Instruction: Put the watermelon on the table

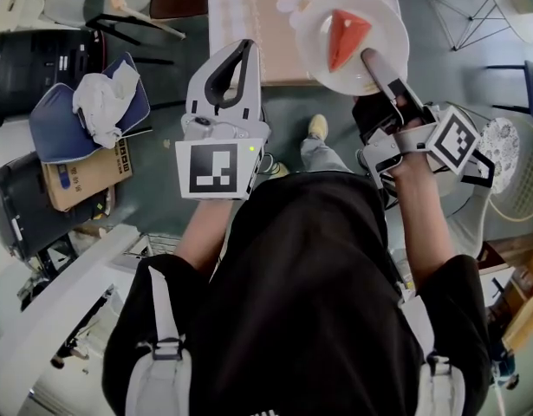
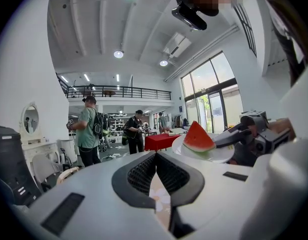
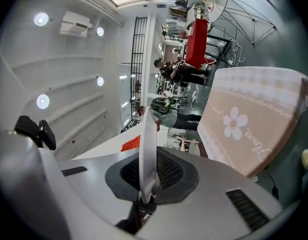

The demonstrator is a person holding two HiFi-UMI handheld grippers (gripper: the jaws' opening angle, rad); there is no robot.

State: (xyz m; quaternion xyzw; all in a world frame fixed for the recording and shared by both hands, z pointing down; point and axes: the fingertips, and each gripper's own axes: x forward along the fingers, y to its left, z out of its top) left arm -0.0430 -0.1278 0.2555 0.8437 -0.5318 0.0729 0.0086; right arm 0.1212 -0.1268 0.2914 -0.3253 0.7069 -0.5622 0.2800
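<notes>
A red watermelon slice (image 1: 345,36) lies on a white plate (image 1: 377,17), which I hold out over the near edge of the table (image 1: 266,33) with its pink flowered cloth. My right gripper (image 1: 372,61) is shut on the plate's near rim. In the right gripper view the plate (image 3: 146,124) stands edge-on between the jaws of the right gripper (image 3: 149,159), with a strip of the watermelon (image 3: 131,143) behind it and the table (image 3: 249,119) to the right. My left gripper (image 1: 243,50) is beside the plate, shut and holding nothing. The left gripper view shows its tips (image 2: 156,155) meeting, with the watermelon (image 2: 198,138) at the right.
A chair with a blue cushion and a white cloth (image 1: 97,107) stands left of me, with a cardboard box (image 1: 80,176) and black cases (image 1: 23,59) by it. A white wire stool (image 1: 509,167) is at my right. Two people (image 2: 88,129) and a red-covered table (image 2: 161,141) stand further off.
</notes>
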